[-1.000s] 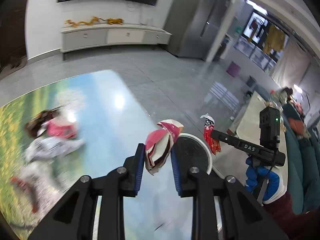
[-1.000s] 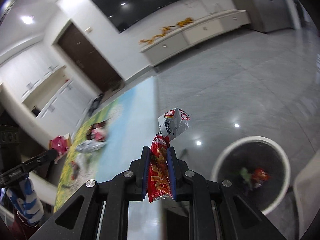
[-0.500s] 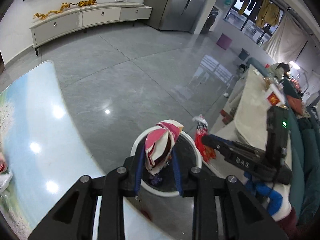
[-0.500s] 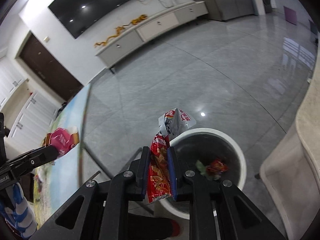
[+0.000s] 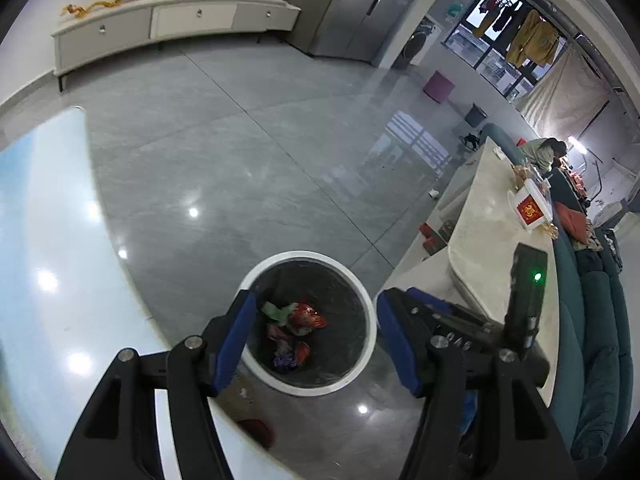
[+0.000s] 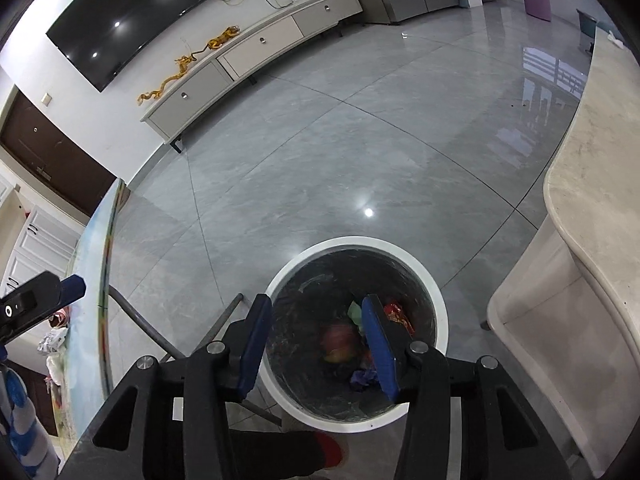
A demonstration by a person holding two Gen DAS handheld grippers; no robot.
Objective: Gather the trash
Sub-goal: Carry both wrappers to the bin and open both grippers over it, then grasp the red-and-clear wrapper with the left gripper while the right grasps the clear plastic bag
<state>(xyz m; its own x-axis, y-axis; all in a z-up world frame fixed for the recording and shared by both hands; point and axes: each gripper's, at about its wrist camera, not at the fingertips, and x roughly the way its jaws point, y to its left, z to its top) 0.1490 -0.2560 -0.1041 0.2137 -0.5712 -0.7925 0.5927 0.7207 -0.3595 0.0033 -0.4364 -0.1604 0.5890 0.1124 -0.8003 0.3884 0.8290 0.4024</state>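
Observation:
A round white-rimmed trash bin (image 5: 362,288) with a black liner stands on the grey floor; it also shows in the right wrist view (image 6: 440,300). Several crumpled wrappers (image 5: 298,330) lie at its bottom, red, green and purple, also seen in the right wrist view (image 6: 340,344). My left gripper (image 5: 314,340) is open and empty, held above the bin. My right gripper (image 6: 318,344) is open and empty, also above the bin. The right gripper's body (image 5: 480,332) shows at the right of the left wrist view.
A glossy picture-printed table (image 5: 48,280) lies at the left, with more wrappers on it (image 6: 52,340). A pale marble counter (image 6: 592,208) stands right of the bin. A red slipper (image 6: 330,450) is near the bin. A TV cabinet (image 6: 256,44) stands far back.
Both grippers moved over the bin and opened. The pink-and-white wrapper left the left gripper and the red snack wrapper left the right gripper; both now lie in the bin.

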